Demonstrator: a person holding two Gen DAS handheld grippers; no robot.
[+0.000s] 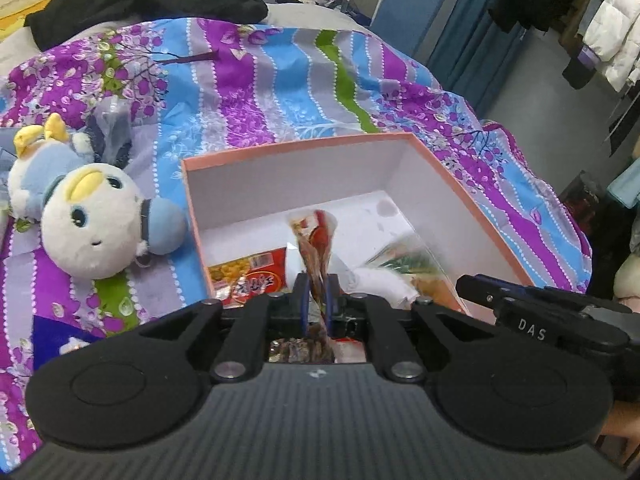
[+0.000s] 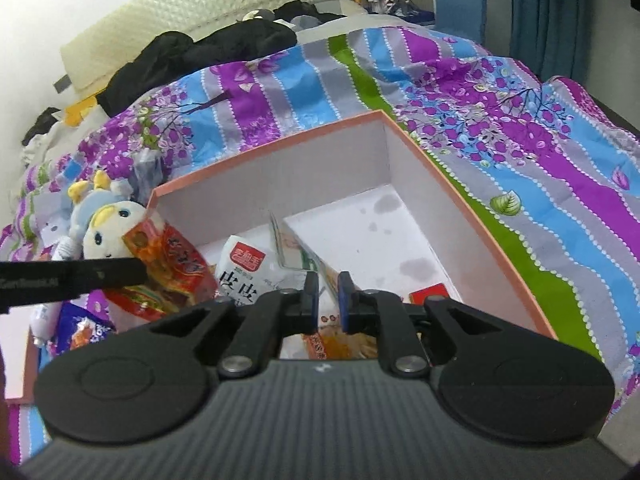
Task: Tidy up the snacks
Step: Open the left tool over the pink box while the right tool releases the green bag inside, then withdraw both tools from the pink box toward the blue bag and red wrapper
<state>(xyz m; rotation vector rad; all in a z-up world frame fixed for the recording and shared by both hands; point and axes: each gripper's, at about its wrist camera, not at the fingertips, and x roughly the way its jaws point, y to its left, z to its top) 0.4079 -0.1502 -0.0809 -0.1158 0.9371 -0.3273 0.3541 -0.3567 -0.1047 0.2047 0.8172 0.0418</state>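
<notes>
Both of my tools hung over the open snack box on the bed, each with a packet between its pads.

I saw the bed's purple, blue and green floral-striped quilt [image 1: 256,80] carrying the pink-rimmed, white-lined cardboard box [image 1: 304,168]. Beside the box's left wall lay a white and pale blue plush toy [image 1: 92,220]. Inside the box sat a red and yellow snack bag [image 1: 248,276] and a white pouch with a red label [image 2: 248,276]. My left tool [image 1: 316,300] had its blue pads closed on a thin red and brown packet [image 1: 316,236] standing upright above the box. My right tool [image 2: 328,300] held its pads slightly apart around a clear orange-printed packet [image 2: 304,256]; I could not tell whether they pressed it.
</notes>
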